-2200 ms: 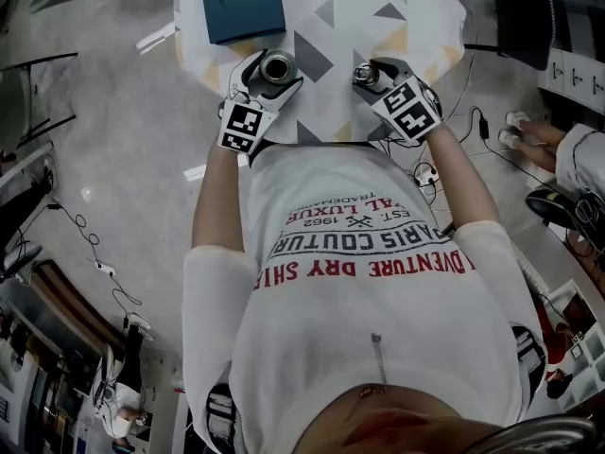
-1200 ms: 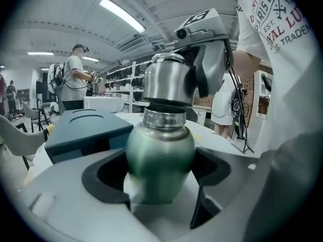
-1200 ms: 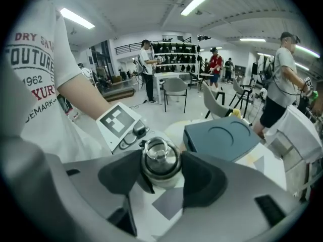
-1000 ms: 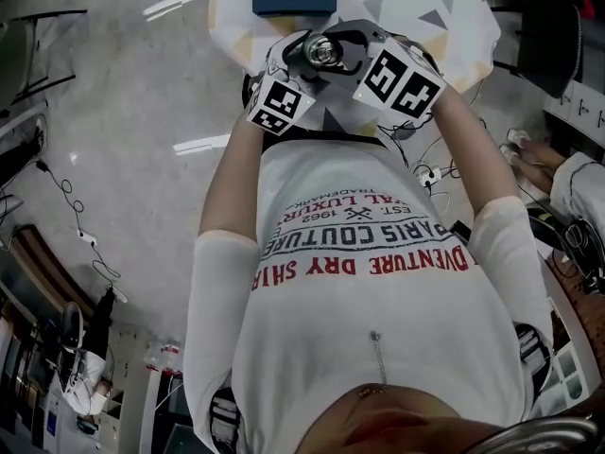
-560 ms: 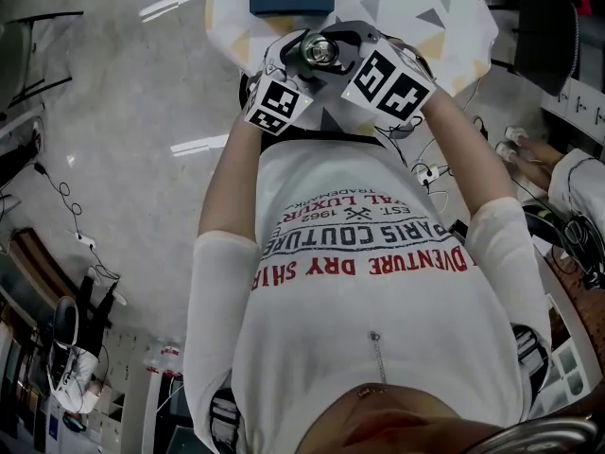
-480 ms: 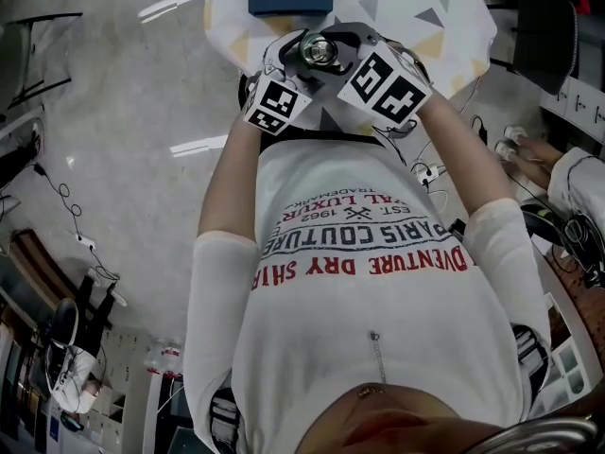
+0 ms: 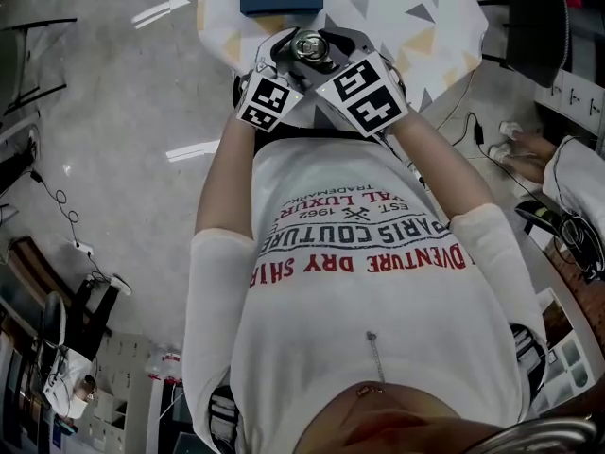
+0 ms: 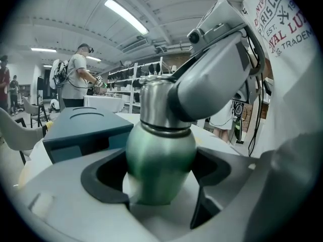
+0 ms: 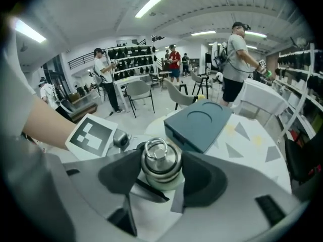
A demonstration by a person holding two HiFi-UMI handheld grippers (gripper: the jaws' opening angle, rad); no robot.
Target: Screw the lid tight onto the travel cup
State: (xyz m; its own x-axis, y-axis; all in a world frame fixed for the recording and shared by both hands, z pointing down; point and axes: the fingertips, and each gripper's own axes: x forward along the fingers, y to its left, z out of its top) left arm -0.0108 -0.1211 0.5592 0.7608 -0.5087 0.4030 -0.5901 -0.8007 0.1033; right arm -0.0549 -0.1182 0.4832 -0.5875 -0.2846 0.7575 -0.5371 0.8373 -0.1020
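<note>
left tongs (image 8: 160, 179) clamp the travel cup (image 8: 159, 146), right tongs (image 9: 161, 183) clamp its lid (image 9: 160, 161), where a tilted twist could cross-thread it or slip.

Cup (image 8: 159, 160): green body, and there's a steel neck above it.
Lid (image 9: 160, 161): bare silver all over.
Box (image 9: 199, 122): dark teal.
Cloth (image 7: 425, 12): white, scattered with grey and yellow triangles.
Cubes (image 7: 364, 95): black squares on white.
Shirt (image 7: 378, 339): white, with red and dark lettering.
Floor (image 7: 123, 112): plain grey.
</note>
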